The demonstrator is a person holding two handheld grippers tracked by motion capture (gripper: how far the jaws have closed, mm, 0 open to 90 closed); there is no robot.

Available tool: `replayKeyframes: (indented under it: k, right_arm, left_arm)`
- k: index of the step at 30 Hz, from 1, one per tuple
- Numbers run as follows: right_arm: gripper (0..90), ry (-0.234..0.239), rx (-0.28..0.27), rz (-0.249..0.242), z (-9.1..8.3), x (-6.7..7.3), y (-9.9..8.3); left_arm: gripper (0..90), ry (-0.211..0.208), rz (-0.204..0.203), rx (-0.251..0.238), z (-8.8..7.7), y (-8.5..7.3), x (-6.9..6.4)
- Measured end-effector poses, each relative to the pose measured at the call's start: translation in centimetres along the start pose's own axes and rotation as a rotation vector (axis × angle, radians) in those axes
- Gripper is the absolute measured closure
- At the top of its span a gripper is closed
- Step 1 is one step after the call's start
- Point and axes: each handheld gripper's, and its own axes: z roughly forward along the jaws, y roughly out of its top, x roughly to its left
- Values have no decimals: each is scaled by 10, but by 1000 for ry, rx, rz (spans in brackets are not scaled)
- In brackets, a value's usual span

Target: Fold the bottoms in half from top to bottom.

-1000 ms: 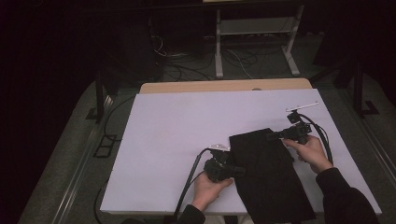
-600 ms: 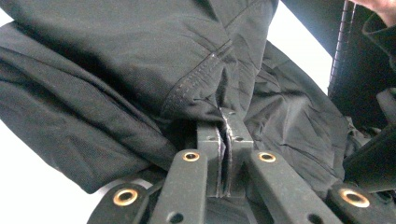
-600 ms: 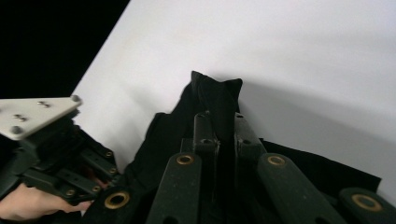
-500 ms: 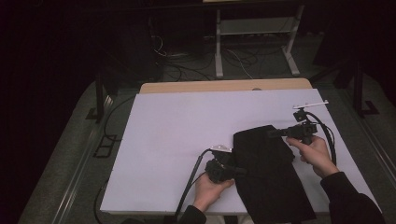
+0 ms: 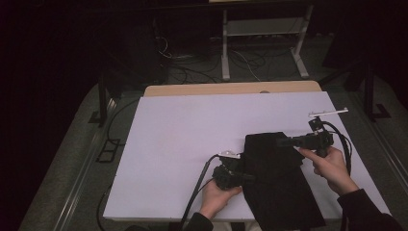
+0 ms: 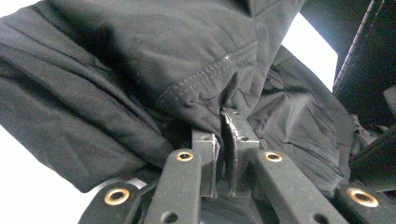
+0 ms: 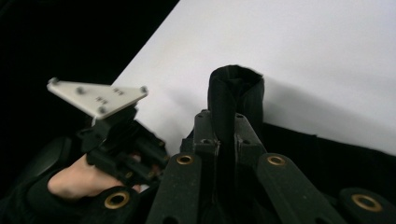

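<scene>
A black cloth lies on the white table at the near right, and its near end hangs over the front edge. My left gripper lies at the cloth's left edge, shut on a seamed fold of the cloth; the left gripper has its jaws almost together with fabric bunched at their tips. My right gripper is raised at the cloth's far right corner. In its own view the right gripper is shut on an upright fold of the cloth.
The white sheet covers a wooden tabletop whose far edge shows. Cables trail from both grippers off the front edge. On the floor beyond stand a white metal frame and loose cables. The right gripper view shows the left hand under its grey plate.
My right gripper has risen and moved away to the far right with the cloth's corner, drawing that edge out. The left hand has kept still.
</scene>
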Motion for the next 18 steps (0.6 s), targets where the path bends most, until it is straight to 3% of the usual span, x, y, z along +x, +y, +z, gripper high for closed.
replayKeyframes:
  k: [4, 8, 14, 16, 18]
  right_arm:
    - [820, -11, 14, -30, -5, 4, -7]
    - [821, -9, -2, -30, -9, 3, -12]
    - [820, 13, -16, -30, -12, 2, -19]
    - [820, 16, -17, -35, -13, 2, -20]
    - [819, 29, -17, -39, -15, 3, -22]
  left_arm:
    - [742, -3, 21, 2, -2, 1, -2]
    - [581, -10, 23, -17, -8, 3, -4]
    - [364, 51, 72, -46, -19, 10, -8]
    - [288, 57, 80, -74, -24, 12, -7]
    - [263, 50, 63, -115, -29, 14, -4]
